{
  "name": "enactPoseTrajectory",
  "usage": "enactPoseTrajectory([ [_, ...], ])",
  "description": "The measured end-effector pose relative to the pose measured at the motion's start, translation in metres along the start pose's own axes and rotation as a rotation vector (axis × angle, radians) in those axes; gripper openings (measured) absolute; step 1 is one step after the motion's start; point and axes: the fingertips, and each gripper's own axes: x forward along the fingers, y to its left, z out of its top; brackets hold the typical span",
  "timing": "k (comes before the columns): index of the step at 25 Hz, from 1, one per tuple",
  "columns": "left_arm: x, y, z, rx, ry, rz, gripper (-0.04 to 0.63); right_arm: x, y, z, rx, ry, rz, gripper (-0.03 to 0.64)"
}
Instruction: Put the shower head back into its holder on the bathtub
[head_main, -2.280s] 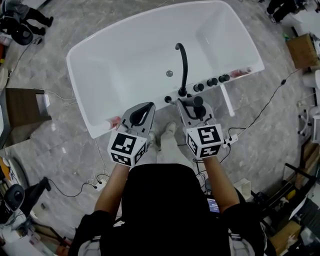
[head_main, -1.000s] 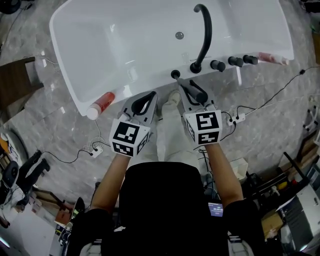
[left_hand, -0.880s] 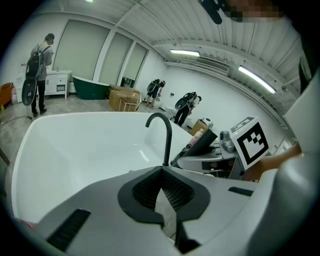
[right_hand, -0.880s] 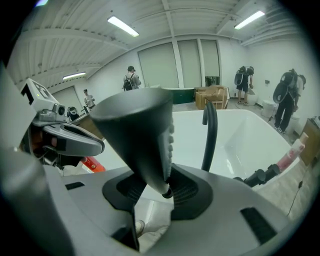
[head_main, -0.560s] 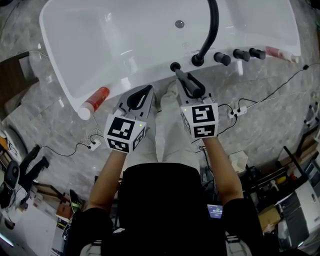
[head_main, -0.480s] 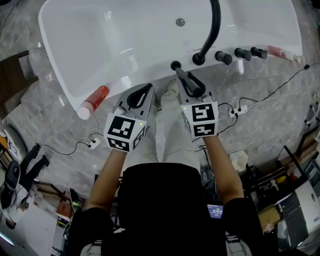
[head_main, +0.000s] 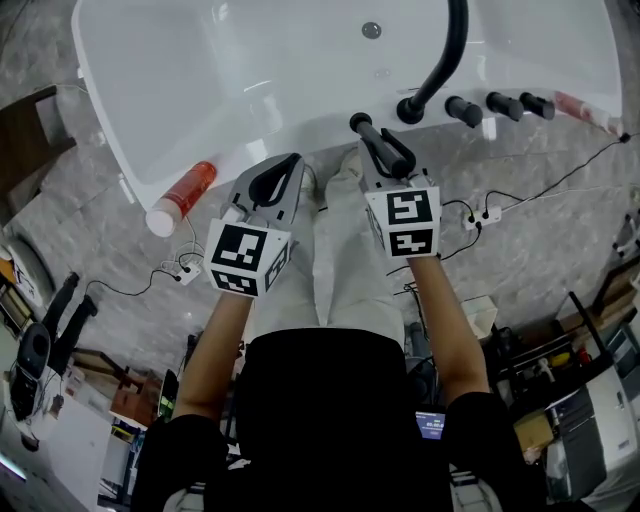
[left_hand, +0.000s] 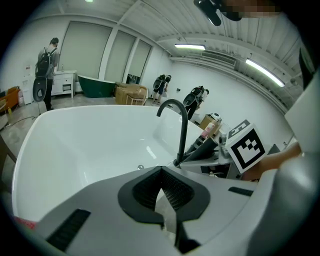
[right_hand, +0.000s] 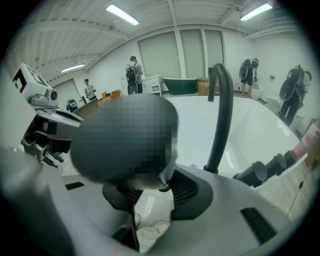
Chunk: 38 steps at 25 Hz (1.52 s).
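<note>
1. Since the shower head (head_main: 393, 157) looks like a rigid black wand with a smooth finish, I judge it stiff, fairly light and liable to slip or twist under a loose pinch. It is not fragile, though it could mark the white bathtub (head_main: 250, 150) if dropped.
2. While held, it lies just left of the spout (head_main: 445, 60) and nearer the person, with its narrow end aimed at the round black holder (head_main: 357, 121) on the rim beside the spout's base.
3. The right gripper (head_main: 383, 168) has its fingers clamped around the wand close to its broad end. That seems the sensible place to hold it, because the narrow end stays free to enter the holder.
4. The left gripper (head_main: 290, 165) hovers further left of the spout, fingers closed on nothing, tips meeting.
5. Right of the spout stand three black knobs (head_main: 500, 105). Far to its left a red bottle (head_main: 180, 195) lies on the rim.
6. Against the frame a second ago, both grippers sit lower and closer to the rim. The wand's narrow end, then clearly short of the holder, is now just beside it.
7. The grip itself looks unchanged, and the left fingers are closed as before.
8. The seating is not yet done. A slow, aligned push should finish it.
</note>
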Motion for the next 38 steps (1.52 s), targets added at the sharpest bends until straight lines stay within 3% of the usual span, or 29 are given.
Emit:
enactPoseTrajectory([
  [11, 0.008, 0.006, -0.007, -0.02, 0.012, 0.013, 0.014, 0.021, -0.006, -0.01, 0.009, 0.019, 0.01, 0.144],
  [18, 0.007, 0.002, 0.013, -0.008, -0.013, 0.004, 0.014, 0.019, 0.003, -0.007, -0.018, 0.048, 0.106, 0.174],
  [24, 0.001, -0.003, 0.027, 0.007, -0.023, 0.001, 0.014, 0.004, 0.01, 0.001, -0.028, 0.044, 0.13, 0.202],
  [31, -0.016, -0.022, 0.056, 0.067, -0.051, -0.02, 0.014, -0.031, 0.011, 0.02, -0.026, 0.018, 0.1, 0.204],
  [38, -0.052, -0.042, 0.089, 0.107, -0.103, -0.023, 0.014, -0.082, 0.015, 0.05, 0.04, -0.055, 0.065, 0.204],
])
